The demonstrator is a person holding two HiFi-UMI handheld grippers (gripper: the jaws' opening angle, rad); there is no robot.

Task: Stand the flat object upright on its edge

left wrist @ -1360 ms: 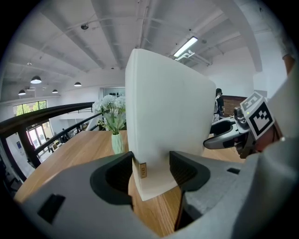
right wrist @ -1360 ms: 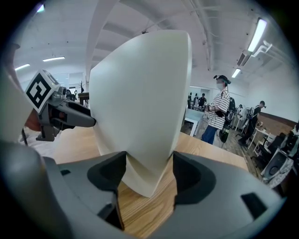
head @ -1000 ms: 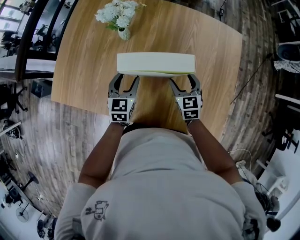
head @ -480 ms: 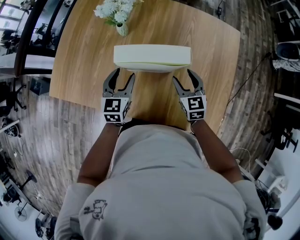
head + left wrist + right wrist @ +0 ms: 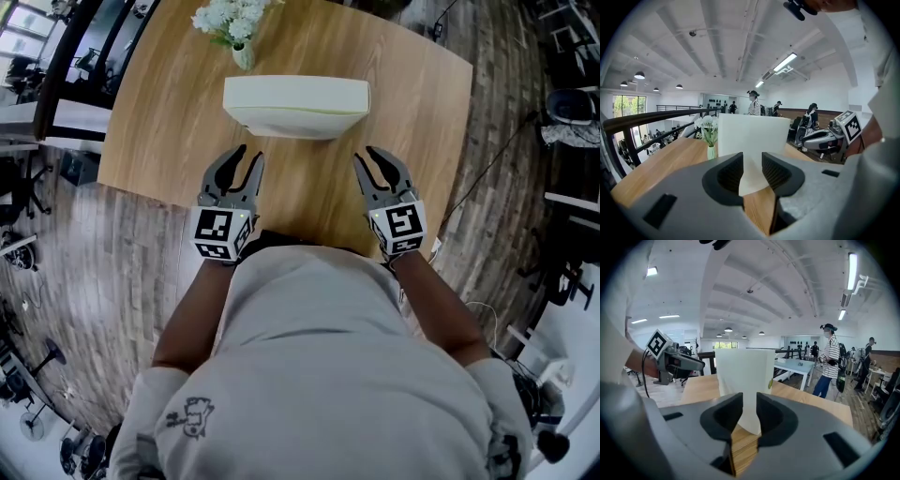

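Note:
The flat white board [image 5: 295, 105] stands upright on its long edge in the middle of the wooden table [image 5: 169, 112]. In the left gripper view the board [image 5: 752, 136] rises beyond the jaws, and in the right gripper view the board [image 5: 745, 376] does the same. My left gripper [image 5: 246, 156] hangs short of its left end, apart from it. My right gripper [image 5: 372, 156] hangs short of its right end. The jaws of both have just been closing to a narrow gap with nothing between them, in the left gripper [image 5: 752, 164] and the right gripper [image 5: 749, 411].
A small vase of white flowers [image 5: 234, 23] stands behind the board at the back left, the same vase [image 5: 708, 136] showing left of the board. The table's near edge lies just under my hands. Several people stand far off in the room.
Both grippers have drawn back from the board's lower corners toward my body and risen, and their jaws have narrowed. The board stays standing on its own.

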